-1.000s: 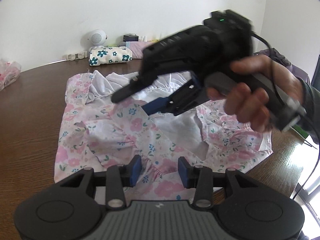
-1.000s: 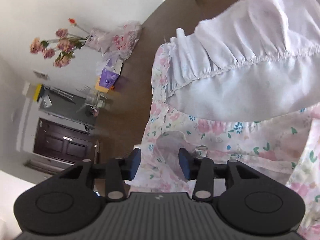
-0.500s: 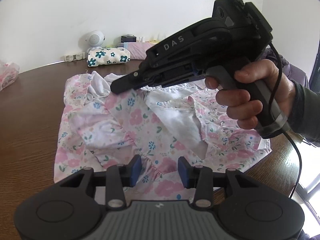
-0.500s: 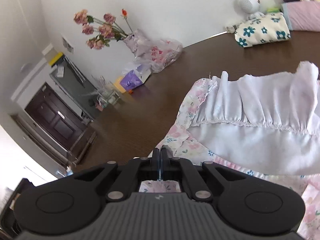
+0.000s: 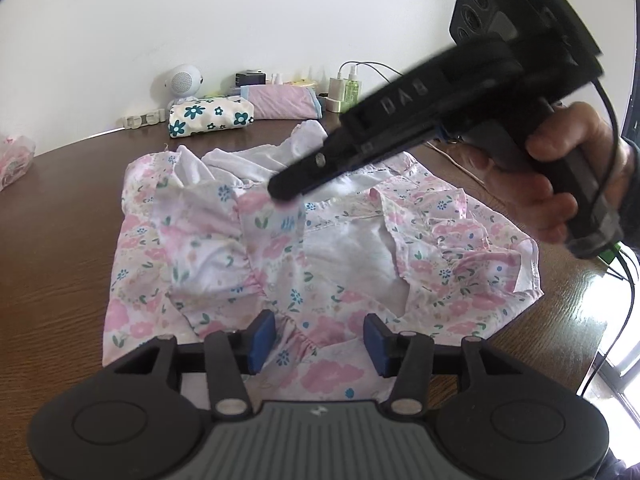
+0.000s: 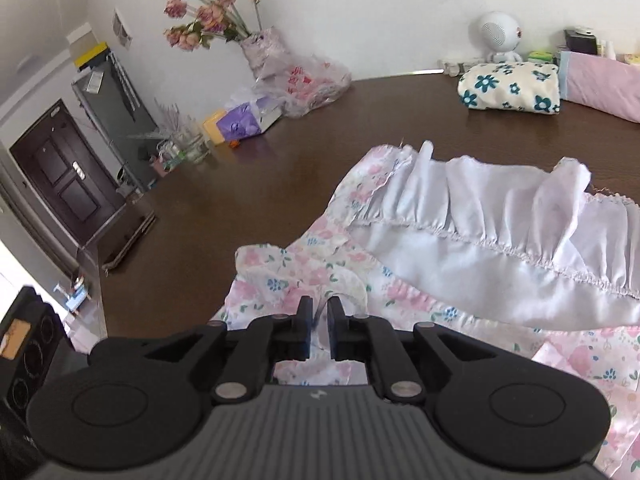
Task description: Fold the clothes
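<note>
Pink-flowered cotton fills the middle of both views: we see the floral garment (image 5: 320,248) lying crumpled on the dark wooden table (image 5: 60,220), its white ruffled lining (image 6: 500,216) turned up at the far end, toward the wall.

Our left gripper (image 5: 318,340) sits low and level over the near hem of the garment, pointing along it toward the wall. Its blue-padded fingers (image 5: 261,340) stand wide apart, and the cloth lies between and beneath them without being pinched; we cannot tell whether the pads brush the fabric.

Our right gripper (image 5: 288,192) comes in from the right of the garment, angled down, with the hand (image 5: 560,184) wrapped around its grip and a cable trailing from the back. From the left wrist view its tip rests at a raised fold near the garment's middle. From the right wrist view the right gripper's fingers (image 6: 304,320) stand narrow, with a small gap between them, and a thin ridge of the flowered cloth rises in that gap; they look parted rather than clamped on it.

Beyond the garment, against the wall, we see a folded cloth with blue flowers (image 5: 210,114), a folded pink cloth (image 5: 280,102) and a small white round device (image 5: 182,82). To the garment's left stands a bunch of pink flowers (image 6: 200,12).
</note>
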Demonstrator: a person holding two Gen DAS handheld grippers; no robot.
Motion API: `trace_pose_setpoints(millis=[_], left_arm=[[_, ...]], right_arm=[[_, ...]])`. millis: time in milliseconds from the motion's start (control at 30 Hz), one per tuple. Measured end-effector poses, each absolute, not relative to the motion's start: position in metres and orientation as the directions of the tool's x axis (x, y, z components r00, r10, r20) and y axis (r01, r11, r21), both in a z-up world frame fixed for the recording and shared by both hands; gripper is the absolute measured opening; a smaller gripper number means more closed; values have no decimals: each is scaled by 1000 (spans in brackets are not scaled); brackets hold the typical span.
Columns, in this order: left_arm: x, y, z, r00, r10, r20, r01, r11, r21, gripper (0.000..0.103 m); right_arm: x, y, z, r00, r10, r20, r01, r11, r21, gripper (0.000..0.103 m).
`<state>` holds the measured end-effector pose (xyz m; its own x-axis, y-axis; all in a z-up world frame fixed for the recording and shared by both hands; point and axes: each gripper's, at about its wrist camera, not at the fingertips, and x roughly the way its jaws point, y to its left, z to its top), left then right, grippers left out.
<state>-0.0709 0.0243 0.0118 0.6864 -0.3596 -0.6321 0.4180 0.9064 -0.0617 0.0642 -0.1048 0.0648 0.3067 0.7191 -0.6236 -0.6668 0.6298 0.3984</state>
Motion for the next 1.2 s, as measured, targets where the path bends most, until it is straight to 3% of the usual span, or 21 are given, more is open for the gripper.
trace_pose_setpoints(millis=[67, 200, 300, 367, 500, 600, 667, 800, 867, 933, 1033, 1200], left_arm=[[-71, 24, 12, 687, -360, -631, 418, 906, -63, 48], [-71, 25, 12, 686, -362, -632, 417, 906, -66, 49], [-68, 32, 13, 670, -390, -632, 422, 900, -107, 49], [-63, 45, 18, 639, -439, -632, 418, 888, -194, 48], [-52, 82, 38, 654, -527, -543, 368, 849, -380, 48], [-40, 79, 49, 675, -501, -542, 374, 865, -334, 44], [-32, 69, 45, 656, -492, -572, 387, 870, -305, 29], [-24, 52, 22, 588, -482, -650, 401, 871, -283, 22], [-29, 49, 17, 597, -466, -653, 410, 877, -251, 20], [-30, 50, 16, 600, -465, -651, 407, 878, -252, 20], [-33, 52, 15, 605, -466, -646, 402, 879, -258, 20], [-36, 46, 15, 621, -448, -642, 410, 885, -221, 20]], right_arm=[[62, -98, 55, 301, 694, -654, -661, 646, 381, 15], [64, -87, 34, 267, 661, -702, -641, 665, 382, 5], [57, -84, 35, 288, 643, -709, -688, 654, 314, 4], [56, -85, 37, 287, 636, -716, -701, 649, 295, 5], [52, -86, 41, 342, 618, -708, -730, 649, 213, 6], [54, -80, 41, 381, 592, -710, -738, 657, 152, 7], [56, -80, 42, 430, 549, -717, -715, 691, 101, 8], [63, -110, 56, 486, 568, -664, -623, 758, 193, 28], [66, -123, 63, 495, 583, -644, -603, 764, 228, 28], [67, -131, 69, 429, 657, -620, -630, 709, 316, 18], [68, -119, 69, 310, 741, -596, -676, 612, 410, 14], [93, -90, 44, 365, 663, -653, -601, 704, 378, 14]])
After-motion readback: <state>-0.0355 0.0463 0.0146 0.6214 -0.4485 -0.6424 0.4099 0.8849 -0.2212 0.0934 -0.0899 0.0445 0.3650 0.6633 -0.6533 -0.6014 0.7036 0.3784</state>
